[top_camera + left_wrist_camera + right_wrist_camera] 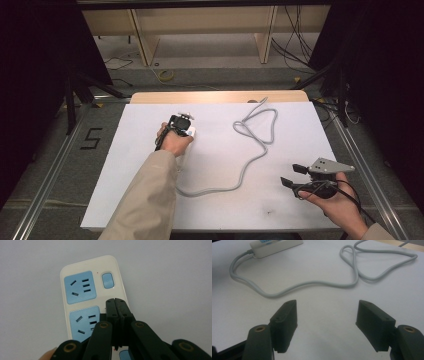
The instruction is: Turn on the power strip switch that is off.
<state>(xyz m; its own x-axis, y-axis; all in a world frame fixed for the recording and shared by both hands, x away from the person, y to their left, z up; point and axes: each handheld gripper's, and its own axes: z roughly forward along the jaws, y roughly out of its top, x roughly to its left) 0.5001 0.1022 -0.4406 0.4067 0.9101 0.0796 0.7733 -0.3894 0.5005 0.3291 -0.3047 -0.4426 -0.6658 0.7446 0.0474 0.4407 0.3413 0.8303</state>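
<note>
Table (pixel 150 200): white top, with a bare wooden strip (pixel 215 96) along the far edge. Small dark smudge on the white near the front edge, right of centre.

Power strip (pixel 82 290) lies flat on the top, left of centre: cream body, blue socket faces, blue switch at the far end.

Its grey cable (pixel 250 165) lies on the top as well, leaving the strip's near end, curving right, then running up into a loop near the far edge.
</note>
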